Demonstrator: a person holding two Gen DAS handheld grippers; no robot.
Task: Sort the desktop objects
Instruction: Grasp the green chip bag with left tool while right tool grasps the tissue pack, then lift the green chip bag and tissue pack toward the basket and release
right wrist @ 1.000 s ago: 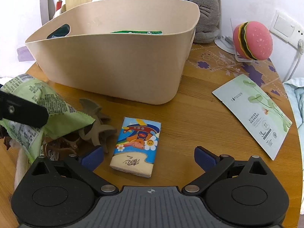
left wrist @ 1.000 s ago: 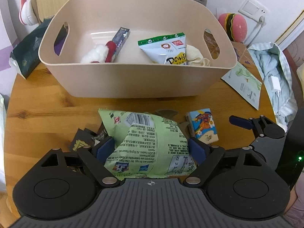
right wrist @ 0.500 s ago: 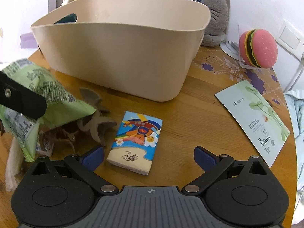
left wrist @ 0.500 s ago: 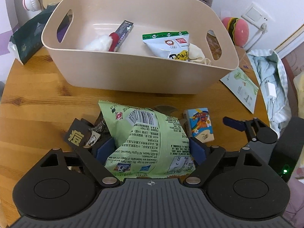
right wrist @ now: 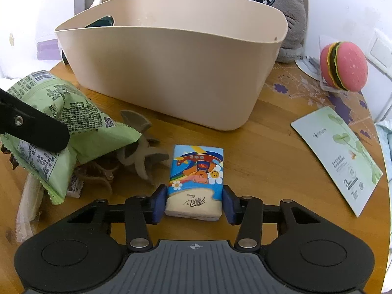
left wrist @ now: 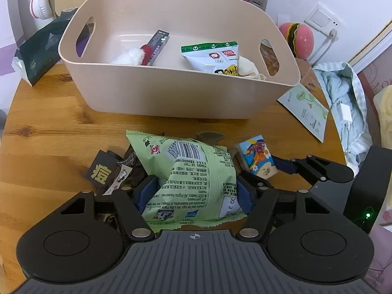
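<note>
Left hand-held gripper (left wrist: 194,192): closing on green snack bag (left wrist: 193,171), pads pressing its sides, on table (left wrist: 49,127) at 6 o'clock from beige bin (left wrist: 181,93).
Right hand-held gripper (right wrist: 194,204): closing narrow around tissue pack (right wrist: 196,181), pads touching, lying at 6 o'clock from bin.

Green snack bag (left wrist: 196,171): "Hasbro", "GB 17401". White packet (left wrist: 213,57) in bin: "ower".

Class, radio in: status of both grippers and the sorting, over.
Left gripper closing on green snack bag. Right gripper closing around tissue pack. Beige bin ahead, path unobstructed.
</note>
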